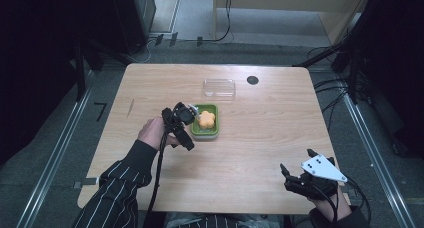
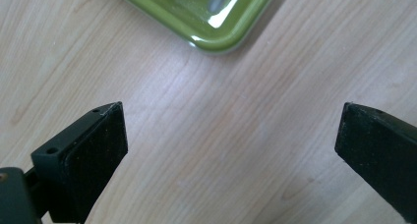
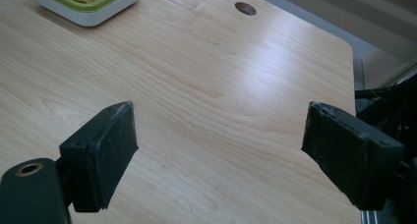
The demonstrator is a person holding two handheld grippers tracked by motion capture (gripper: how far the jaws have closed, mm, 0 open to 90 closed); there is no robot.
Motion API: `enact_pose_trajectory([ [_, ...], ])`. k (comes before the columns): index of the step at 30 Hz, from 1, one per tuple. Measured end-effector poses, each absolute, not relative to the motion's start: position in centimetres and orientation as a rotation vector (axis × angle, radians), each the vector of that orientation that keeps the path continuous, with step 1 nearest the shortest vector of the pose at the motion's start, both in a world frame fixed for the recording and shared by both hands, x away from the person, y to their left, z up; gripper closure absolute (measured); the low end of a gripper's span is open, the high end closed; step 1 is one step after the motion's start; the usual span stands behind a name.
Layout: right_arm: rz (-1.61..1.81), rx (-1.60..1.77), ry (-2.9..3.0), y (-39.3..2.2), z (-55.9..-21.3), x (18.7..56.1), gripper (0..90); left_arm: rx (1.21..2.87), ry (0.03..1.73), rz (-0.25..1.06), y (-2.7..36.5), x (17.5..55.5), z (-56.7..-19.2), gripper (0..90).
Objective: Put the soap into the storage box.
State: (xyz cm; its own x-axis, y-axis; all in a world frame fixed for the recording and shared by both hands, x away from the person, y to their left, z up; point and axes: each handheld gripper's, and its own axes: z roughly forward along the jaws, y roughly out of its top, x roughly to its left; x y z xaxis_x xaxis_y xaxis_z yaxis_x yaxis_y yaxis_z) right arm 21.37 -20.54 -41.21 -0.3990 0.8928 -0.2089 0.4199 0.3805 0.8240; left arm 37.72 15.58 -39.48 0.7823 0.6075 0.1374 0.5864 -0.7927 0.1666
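Note:
A green container [image 1: 216,109] with a white base sits mid-table, and an orange flower-shaped piece [image 1: 206,118] lies inside it. My left gripper [image 1: 184,128] hovers just left of the container, its jaws wide open over bare wood. In the left gripper view the left gripper [image 2: 231,135] has nothing between its jaws, and a corner of the container [image 2: 216,35] lies just beyond them. My right gripper [image 1: 297,162] rests near the table's front right corner, open and holding nothing. In the right gripper view the right gripper [image 3: 221,135] faces the container [image 3: 88,10] far off.
A clear plastic lid [image 1: 219,88] lies on the table behind the container, with a round cable hole [image 1: 252,80] to its right. The wooden table [image 1: 260,138] is bare between the two grippers. Cables and dark racks surround the table on the floor.

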Motion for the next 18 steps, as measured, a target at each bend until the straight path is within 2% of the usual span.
enact_pose_trajectory([
  [18, 0.916, 1.119, 1.98, -20.5, -41.2, 21.3, 13.7, 2.872, 1.04, 0.249, 18.3, 32.4, -41.1, 0.0],
])
